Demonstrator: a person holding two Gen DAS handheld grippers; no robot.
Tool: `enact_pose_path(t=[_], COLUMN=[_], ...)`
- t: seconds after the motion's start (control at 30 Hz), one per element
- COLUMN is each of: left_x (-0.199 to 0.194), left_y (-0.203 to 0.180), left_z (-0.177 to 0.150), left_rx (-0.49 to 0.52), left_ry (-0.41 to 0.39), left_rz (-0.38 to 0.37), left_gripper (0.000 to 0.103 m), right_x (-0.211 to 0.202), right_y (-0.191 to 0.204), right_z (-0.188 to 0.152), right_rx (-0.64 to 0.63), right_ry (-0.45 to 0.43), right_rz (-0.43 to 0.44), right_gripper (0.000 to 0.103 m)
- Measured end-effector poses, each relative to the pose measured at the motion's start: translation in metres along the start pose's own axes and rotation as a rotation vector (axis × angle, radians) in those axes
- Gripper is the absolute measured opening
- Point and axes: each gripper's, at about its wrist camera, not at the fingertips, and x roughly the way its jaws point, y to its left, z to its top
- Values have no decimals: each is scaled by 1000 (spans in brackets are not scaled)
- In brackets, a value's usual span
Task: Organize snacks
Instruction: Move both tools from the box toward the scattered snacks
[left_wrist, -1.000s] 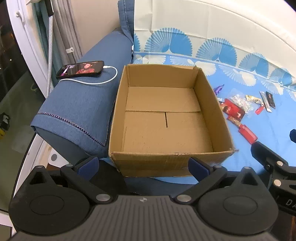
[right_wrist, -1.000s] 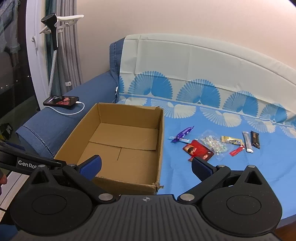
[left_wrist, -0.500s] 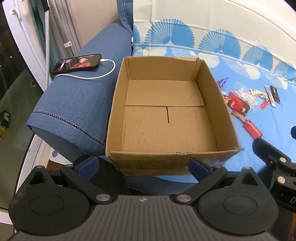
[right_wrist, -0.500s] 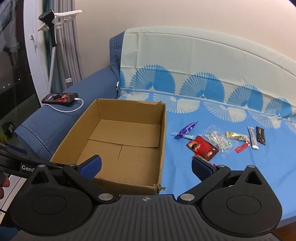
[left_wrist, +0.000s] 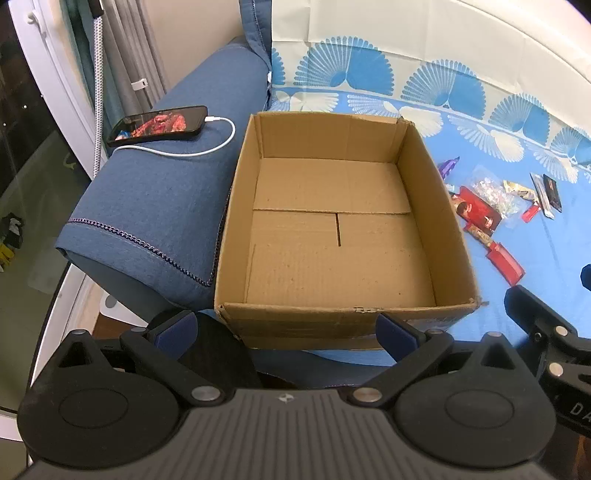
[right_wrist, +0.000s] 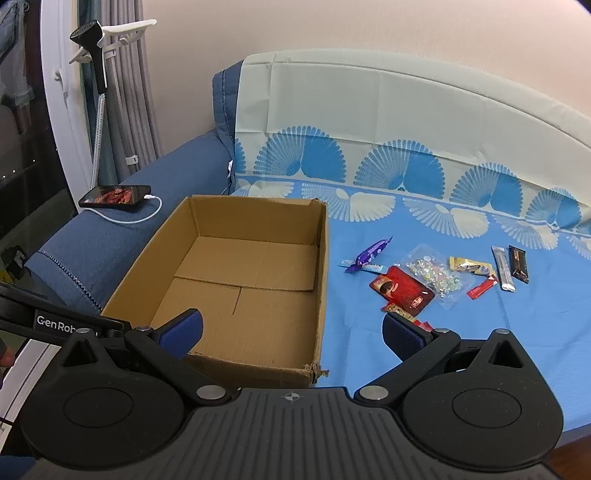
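An open, empty cardboard box (left_wrist: 448, 229) (right_wrist: 323, 266) sits on the blue patterned sofa cover. To its right lie several snacks: a purple wrapped candy (right_wrist: 369, 253), a red packet (right_wrist: 402, 290) (left_wrist: 476, 212), a clear bag of sweets (right_wrist: 434, 273), a yellow packet (right_wrist: 469, 266), a silver stick (right_wrist: 503, 267) and a dark bar (right_wrist: 518, 264). My left gripper (left_wrist: 286, 326) hovers open in front of the box's near wall, holding nothing. My right gripper (right_wrist: 291, 332) is open and empty above the box's near right corner, short of the snacks.
A phone (left_wrist: 159, 123) (right_wrist: 116, 195) on a white charging cable (left_wrist: 207, 147) rests on the blue sofa armrest (left_wrist: 155, 206) left of the box. A phone stand pole (right_wrist: 98, 110) and curtains rise behind the armrest. The sofa back (right_wrist: 369, 103) is beyond.
Both grippers have shifted slightly, so the box sits a little more central in the left wrist view and the snacks a little lower in the right one. Nothing was picked up.
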Motion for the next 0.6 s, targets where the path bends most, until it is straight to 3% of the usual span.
enact_pose_path(t=[0.33,0.6], left_x=[-23,-59], left_y=[2,4], left_z=[7,32], left_rx=[38,82], left_ry=[1,-26], left_rz=[18,-2], left_gripper=[103,103], right_x=[-6,-7], right_y=[-3,-13], right_z=[3,7], right_rx=[27,71], right_ry=[-8,1], right_rz=[-15,-7], right_gripper=[103,103])
